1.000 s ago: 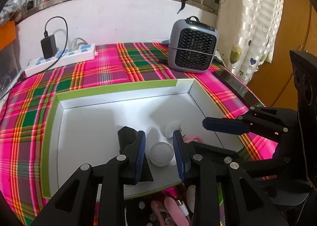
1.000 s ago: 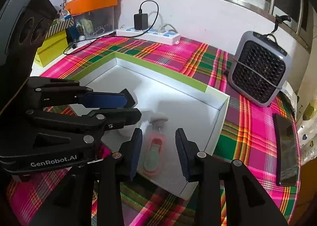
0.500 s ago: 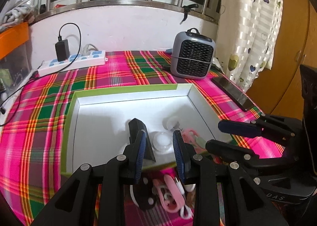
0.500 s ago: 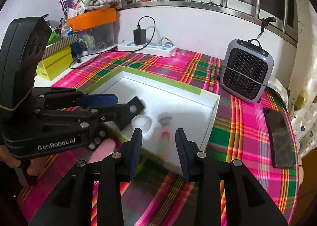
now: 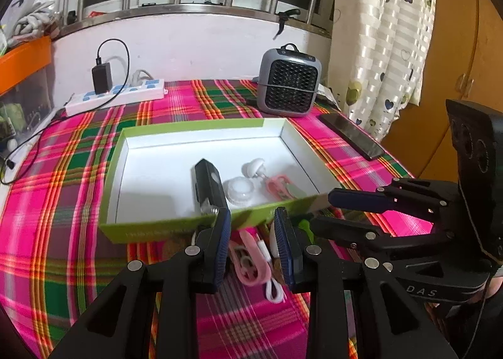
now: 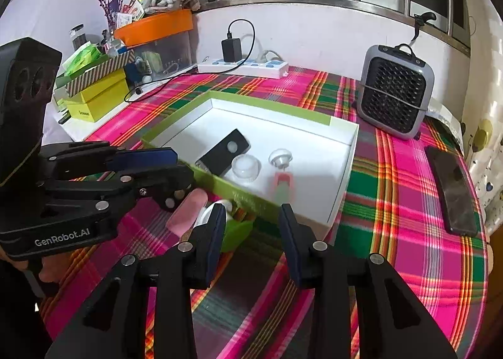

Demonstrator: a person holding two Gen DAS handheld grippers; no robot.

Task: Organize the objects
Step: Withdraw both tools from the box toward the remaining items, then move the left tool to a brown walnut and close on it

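A green-rimmed white box (image 5: pixel 176 227) (image 6: pixel 344 182) lies on the plaid cloth. It holds a black rectangular device (image 5: pixel 206 184) (image 6: pixel 224 149), a clear round case (image 5: pixel 238 190) (image 6: pixel 246 167), a white round plug (image 5: pixel 254 167) (image 6: pixel 280 157) and a pink item (image 5: pixel 279 187) (image 6: pixel 283 184). My left gripper (image 5: pixel 251 227) is open and empty, above a pink cable (image 5: pixel 251 261) lying in front of the box. My right gripper (image 6: pixel 251 223) is open and empty, at the box's near corner, beside a green item (image 6: pixel 235 231) and a white item (image 6: pixel 210 212).
A grey fan heater (image 5: pixel 289 88) (image 6: pixel 394 91) stands behind the box. A black phone (image 5: pixel 350 135) (image 6: pixel 452 189) lies at the right. A power strip with charger (image 5: pixel 116 96) (image 6: pixel 243 64) sits by the wall. Yellow boxes and an orange-lidded bin (image 6: pixel 151 41) stand far left.
Both grippers have pulled back out of the box toward me. The round case and the pink item stay in the box. Loose items in front of the box have come into view.
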